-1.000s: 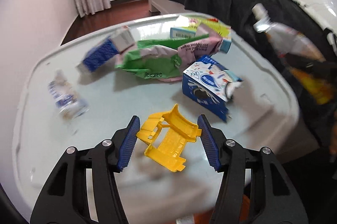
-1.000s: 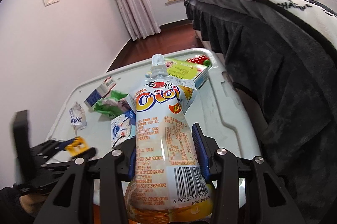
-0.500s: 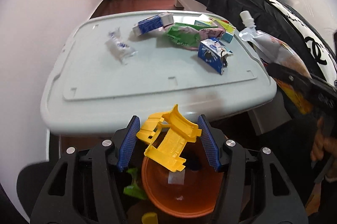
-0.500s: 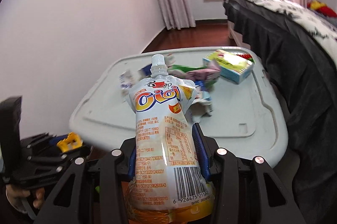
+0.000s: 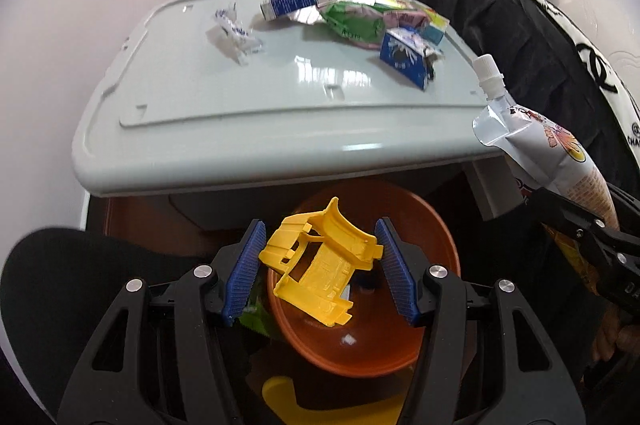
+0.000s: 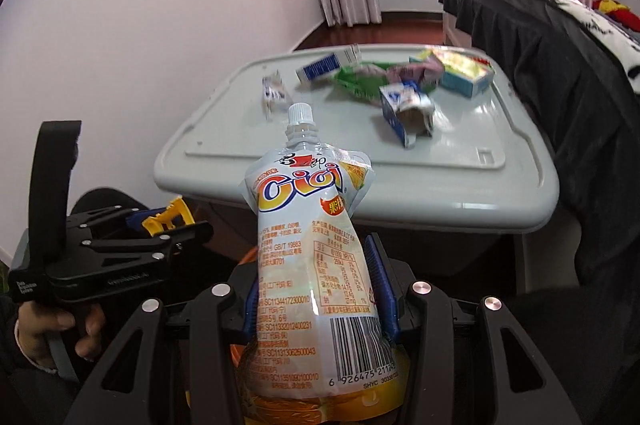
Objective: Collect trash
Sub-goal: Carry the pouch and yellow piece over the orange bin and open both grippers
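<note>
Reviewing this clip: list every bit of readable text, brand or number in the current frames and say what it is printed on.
"Cici": big orange brand on the white spouted drink pouch held in the right tool.
"6 926475 2112...": under the pouch's barcode, end cut off.
"GB/T 19883": pouch's fine print; the other small lines are too uncertain to quote.
Blue-and-white carton, blue milk box and green wrapper on the grey lid: print too blurred.

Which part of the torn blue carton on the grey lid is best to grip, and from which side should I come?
Grip the torn blue carton across its intact flat side walls, coming from above. It lies apart from the pile, and its ragged open end would probably crumple.
</note>
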`<state>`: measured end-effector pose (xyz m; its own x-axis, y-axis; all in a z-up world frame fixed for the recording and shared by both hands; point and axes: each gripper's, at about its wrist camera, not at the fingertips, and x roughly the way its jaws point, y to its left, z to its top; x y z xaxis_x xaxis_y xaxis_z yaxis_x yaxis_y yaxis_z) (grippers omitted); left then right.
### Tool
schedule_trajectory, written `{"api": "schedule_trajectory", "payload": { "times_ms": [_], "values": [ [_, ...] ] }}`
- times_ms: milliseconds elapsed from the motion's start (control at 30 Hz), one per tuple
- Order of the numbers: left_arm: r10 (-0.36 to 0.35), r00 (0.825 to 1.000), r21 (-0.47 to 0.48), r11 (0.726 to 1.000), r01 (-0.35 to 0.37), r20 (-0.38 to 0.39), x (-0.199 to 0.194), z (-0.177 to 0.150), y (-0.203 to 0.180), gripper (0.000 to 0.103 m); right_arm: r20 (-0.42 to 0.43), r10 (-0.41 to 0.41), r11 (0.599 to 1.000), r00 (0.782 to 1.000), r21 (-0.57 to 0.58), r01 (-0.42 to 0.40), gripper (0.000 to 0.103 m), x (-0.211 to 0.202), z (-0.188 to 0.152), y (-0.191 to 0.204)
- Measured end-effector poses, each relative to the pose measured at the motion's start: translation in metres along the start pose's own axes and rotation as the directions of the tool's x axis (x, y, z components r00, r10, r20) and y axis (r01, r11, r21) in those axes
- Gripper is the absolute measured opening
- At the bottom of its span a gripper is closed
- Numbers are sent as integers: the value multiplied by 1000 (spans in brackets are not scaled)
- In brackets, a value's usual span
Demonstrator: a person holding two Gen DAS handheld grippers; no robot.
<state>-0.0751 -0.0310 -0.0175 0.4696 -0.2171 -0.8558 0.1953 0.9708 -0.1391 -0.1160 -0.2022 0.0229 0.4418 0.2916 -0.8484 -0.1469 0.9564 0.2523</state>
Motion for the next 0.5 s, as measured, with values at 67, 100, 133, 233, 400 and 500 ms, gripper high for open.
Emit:
{"api": "schedule_trajectory", "payload": {
  "times_ms": [67,100,133,233,400,500],
  "values": [
    [-5,1000,-6,1000,5,-8,-1,-4,1,56,-11,2,1000,1000,9,-2,45,1,-4,-2],
    [-7,1000,-6,1000,7,-12,-1,-6,1,56,-14,0,1000,1000,15,0,45,2,-5,-4],
    [-7,1000,-4,1000,7,-14,-1,-6,1,56,-16,0,1000,1000,19,1,45,2,-5,-6],
    [-8,1000,7,1000,9,-15,-2,-8,-2,56,-13,2,1000,1000,28,-1,45,0,-6,-7],
    [-5,1000,26,1000,5,-4,-7,-9,-5,56,-10,12,1000,1000,25,-12,45,-2,-8,-5],
    [-11,1000,29,1000,11,-7,-6,-11,-6,56,-17,15,1000,1000,21,-14,45,-2,-10,-3]
  ]
}}
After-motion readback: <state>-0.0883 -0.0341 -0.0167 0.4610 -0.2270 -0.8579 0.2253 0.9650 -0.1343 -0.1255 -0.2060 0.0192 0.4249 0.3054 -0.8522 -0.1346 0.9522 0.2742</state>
